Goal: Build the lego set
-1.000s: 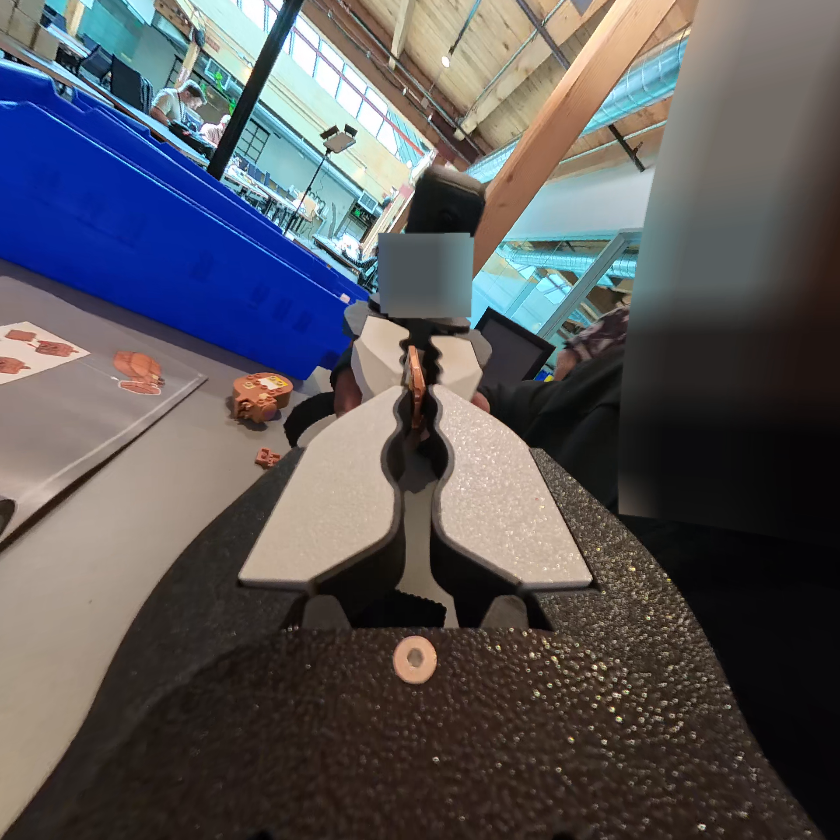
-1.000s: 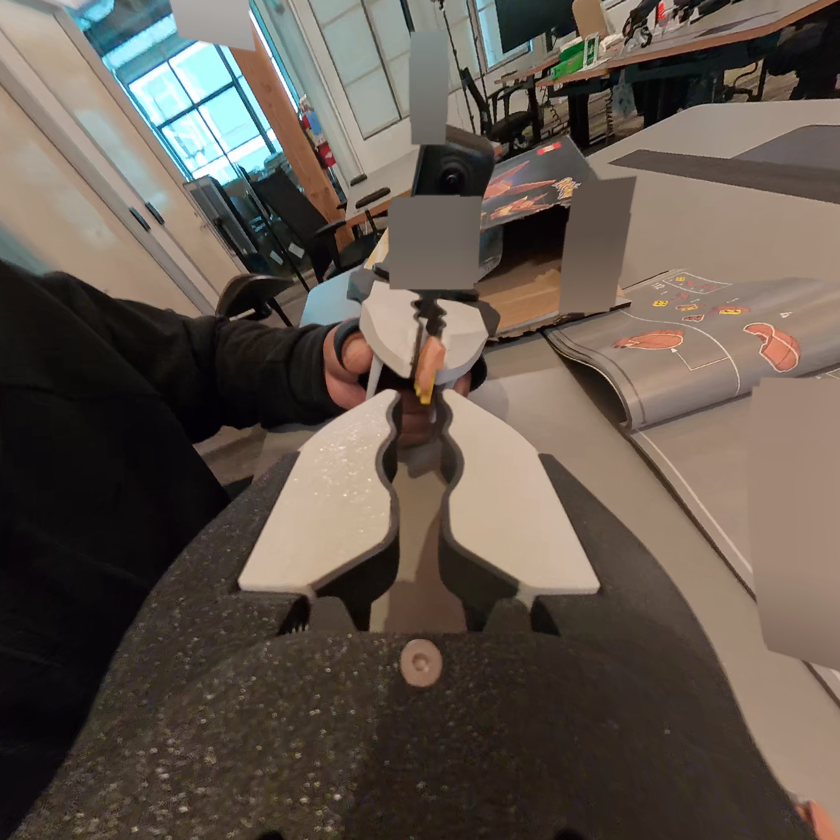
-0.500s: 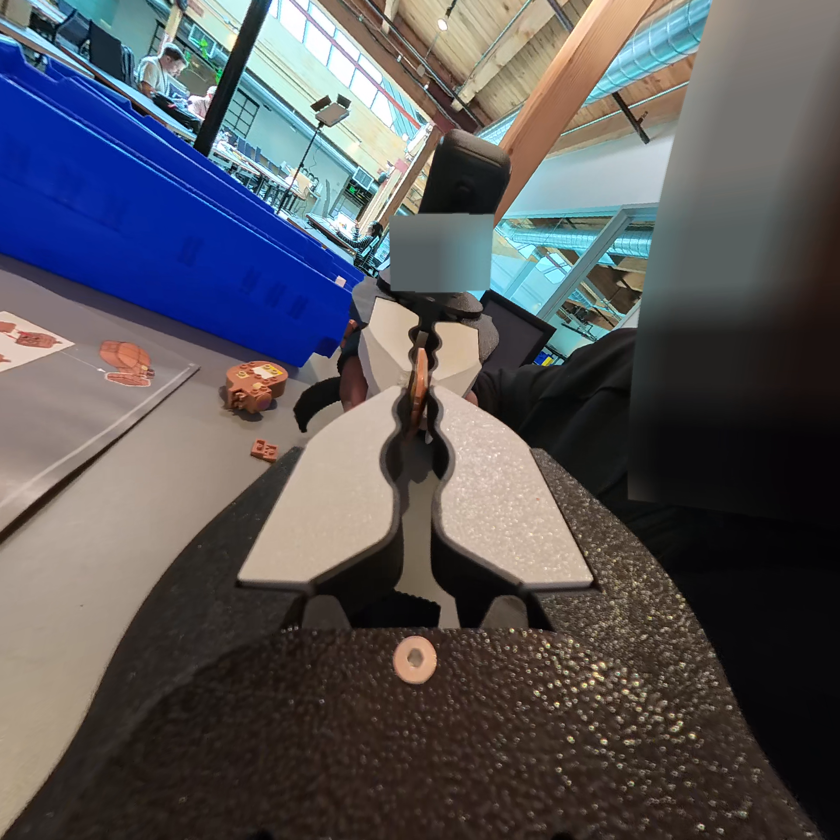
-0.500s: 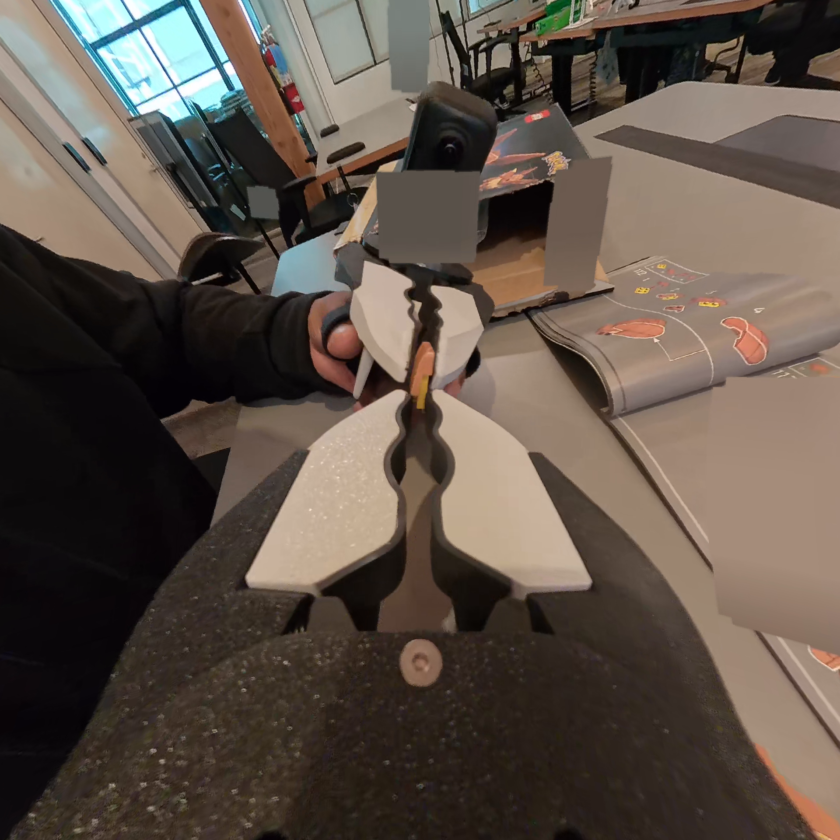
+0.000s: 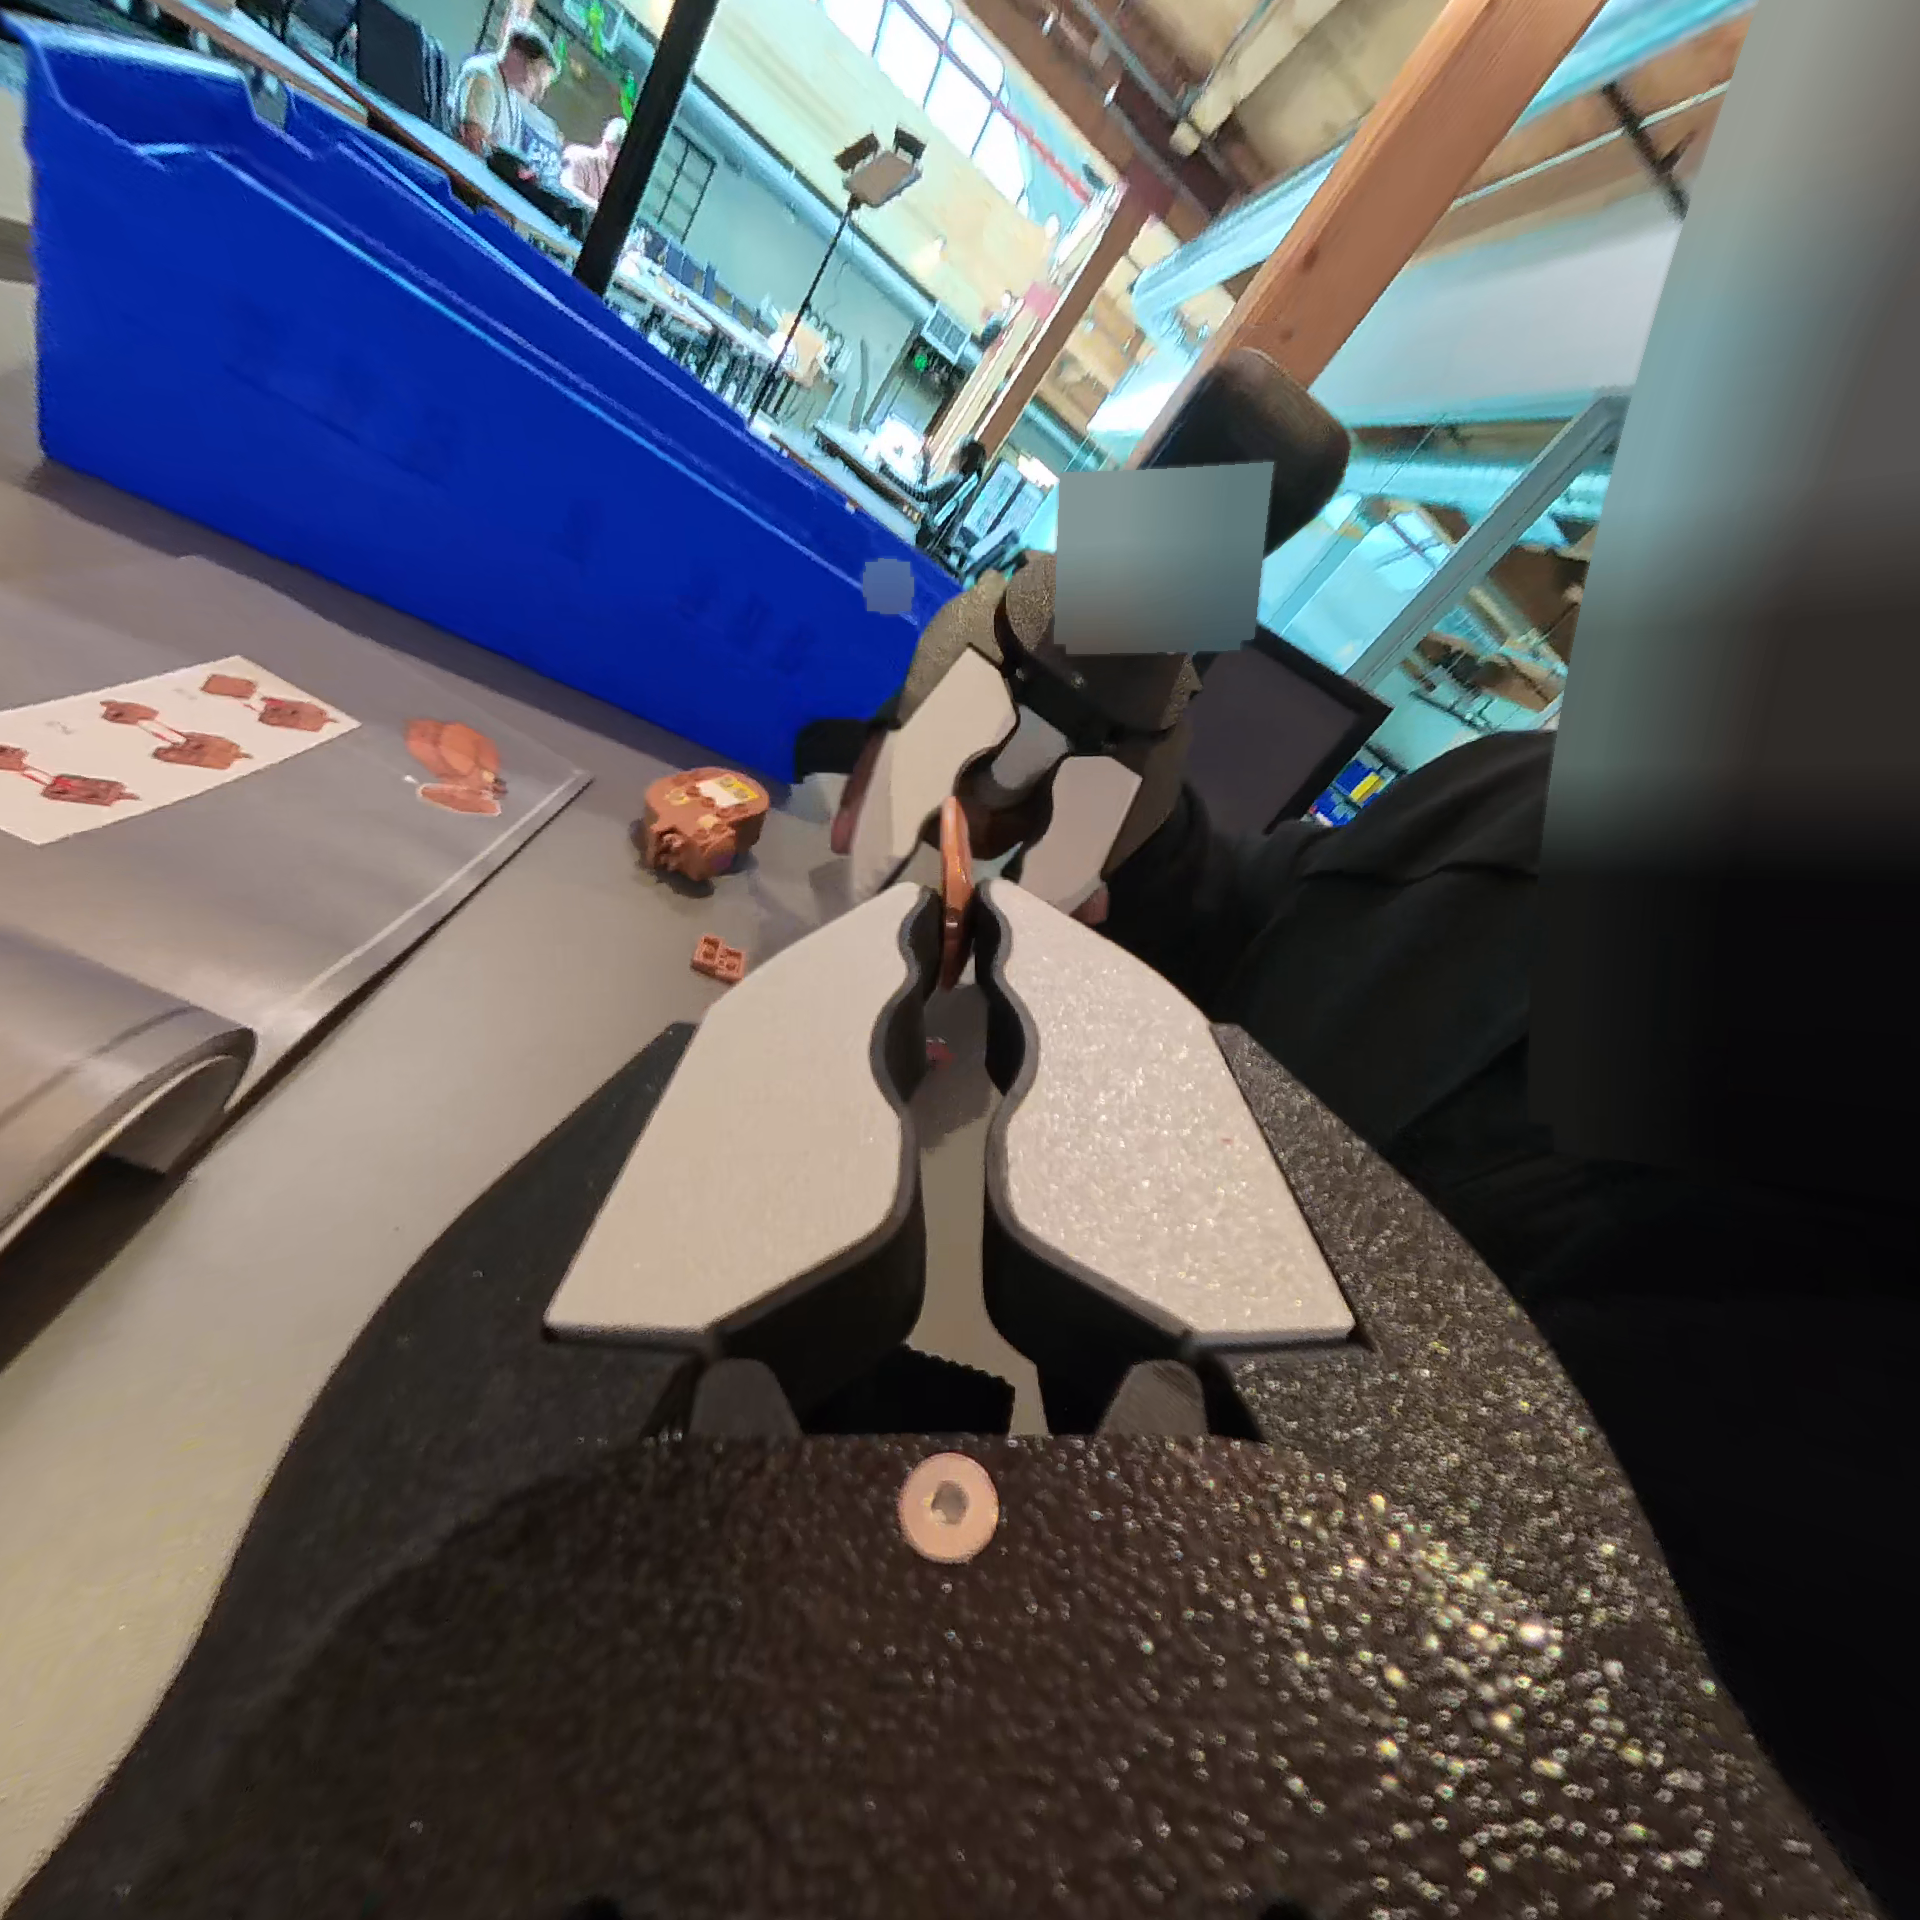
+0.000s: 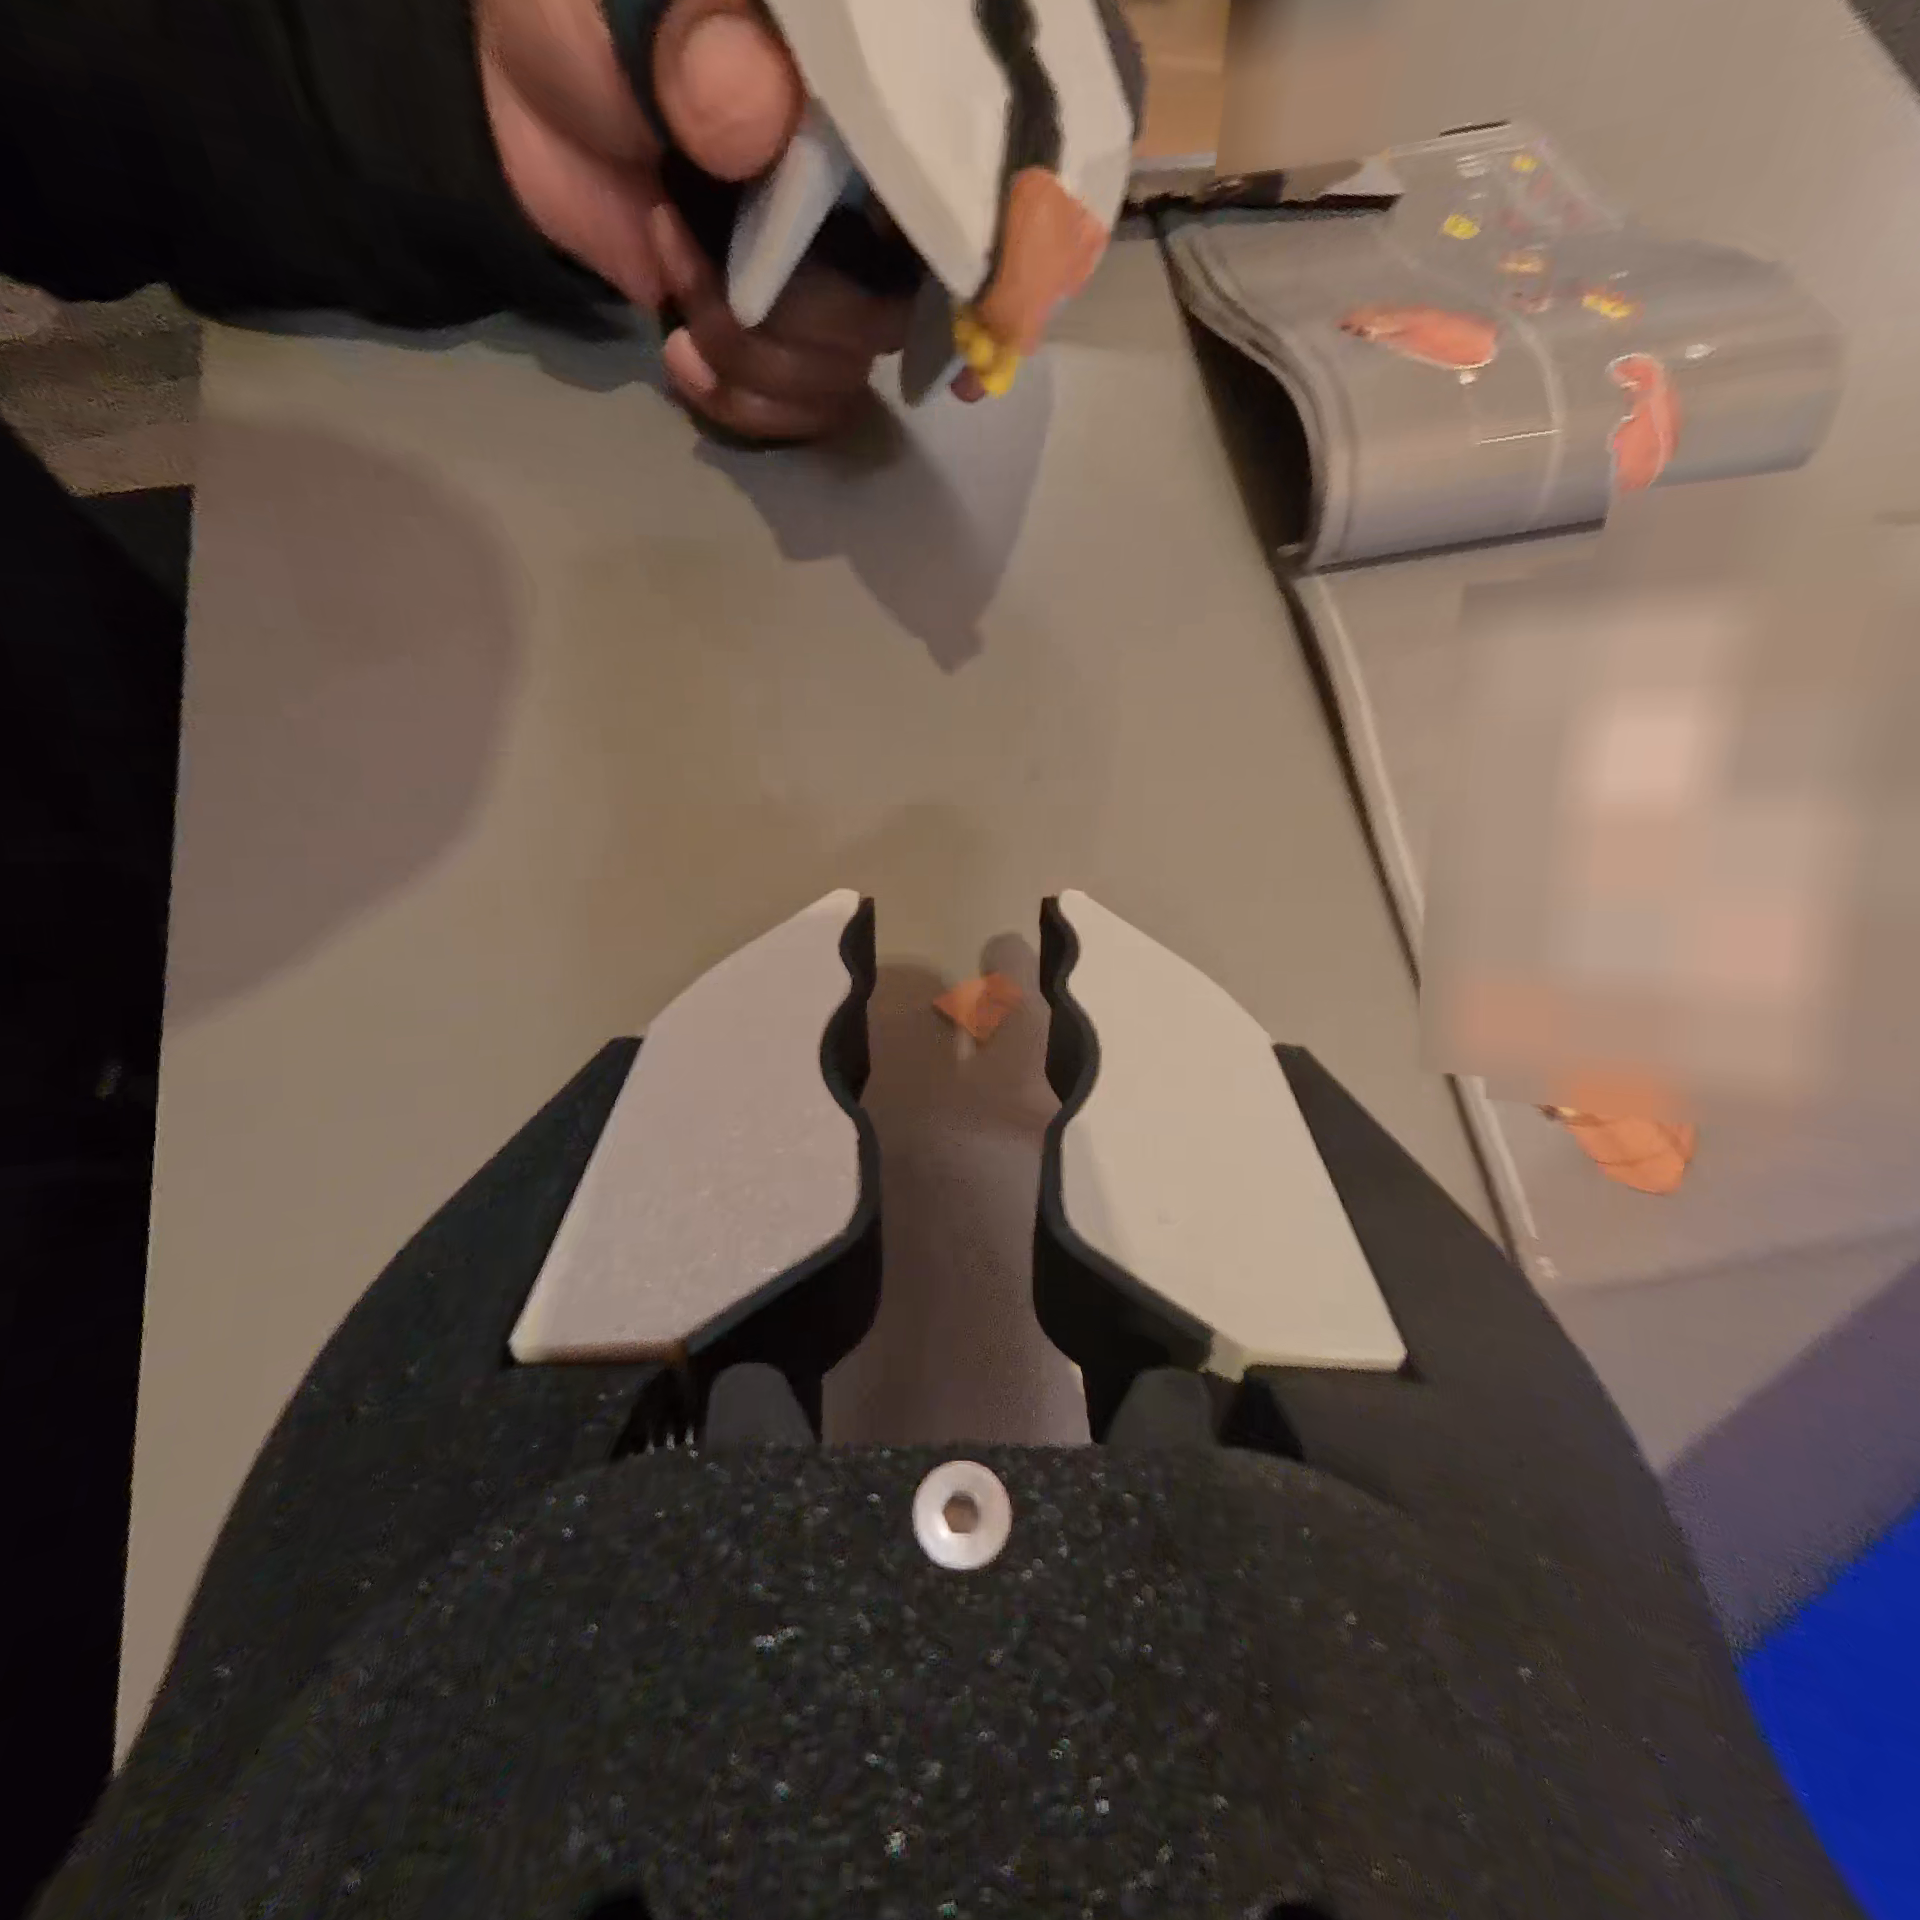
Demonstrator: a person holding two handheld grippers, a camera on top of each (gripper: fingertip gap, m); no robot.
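My left gripper [image 5: 951,899] is shut on a thin orange-brown lego piece [image 5: 956,862] and holds it above the grey table. In the right wrist view that piece [image 6: 1044,260] has a yellow part at its lower end and sits in the left gripper [image 6: 997,270], held by a hand. My right gripper [image 6: 956,909] is open and empty, pointing down at the table. A small orange lego piece [image 6: 977,1003] lies on the table between its fingers. The right gripper also shows in the left wrist view [image 5: 997,790], just beyond the held piece.
A small brown lego assembly [image 5: 704,821] and a small brown plate [image 5: 719,956] lie on the table. The open instruction booklet [image 5: 260,831] lies at the left; it also shows in the right wrist view [image 6: 1558,395]. A blue bin [image 5: 416,436] stands behind. There is about 9 centimetres between the tips of the two grippers.
My right gripper has opened, drawn back from the left gripper and tipped down toward the table. The left gripper still holds the orange-brown piece.
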